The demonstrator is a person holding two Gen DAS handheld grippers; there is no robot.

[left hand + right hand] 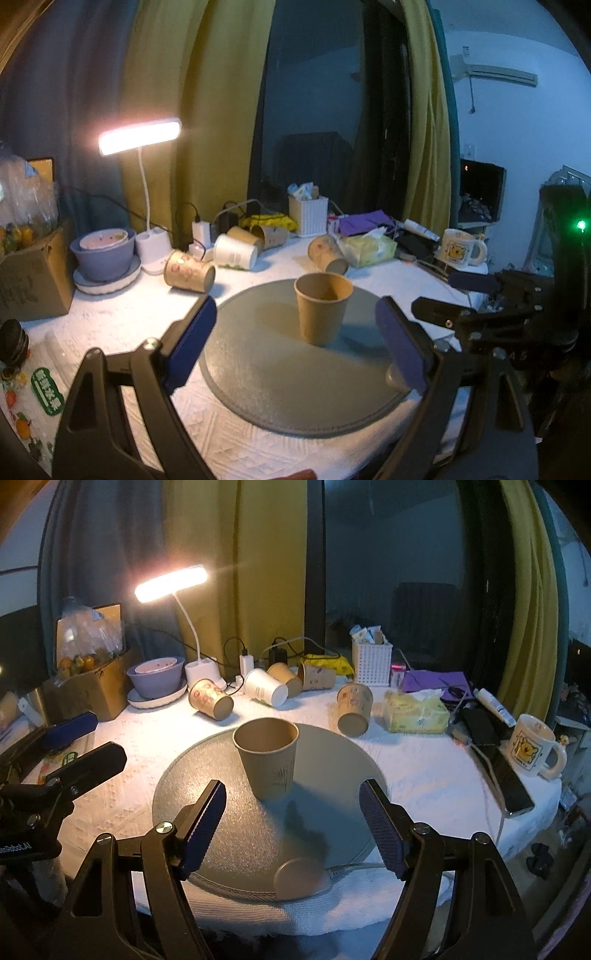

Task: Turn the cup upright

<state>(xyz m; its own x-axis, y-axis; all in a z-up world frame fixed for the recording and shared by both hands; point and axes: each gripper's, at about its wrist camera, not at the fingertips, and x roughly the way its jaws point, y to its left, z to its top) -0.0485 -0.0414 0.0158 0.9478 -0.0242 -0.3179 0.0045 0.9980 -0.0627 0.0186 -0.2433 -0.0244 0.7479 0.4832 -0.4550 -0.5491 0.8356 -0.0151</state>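
A brown paper cup (322,308) stands upright, mouth up, on a round grey tray (280,384); it also shows in the right wrist view (266,757) on the tray (229,834). My left gripper (297,343) is open and empty, its blue pads on either side just short of the cup. My right gripper (293,825) is open and empty, a little back from the cup. The right gripper also shows at the right of the left wrist view (454,295), and the left gripper at the left of the right wrist view (85,738).
Several paper cups lie on their sides behind the tray (211,699) (354,709). A lit desk lamp (171,582), purple bowl (157,677), cardboard box (90,690), white basket (371,661), tissue pack (415,712), bear mug (532,751) and phone (511,779) crowd the white-clothed table (424,775).
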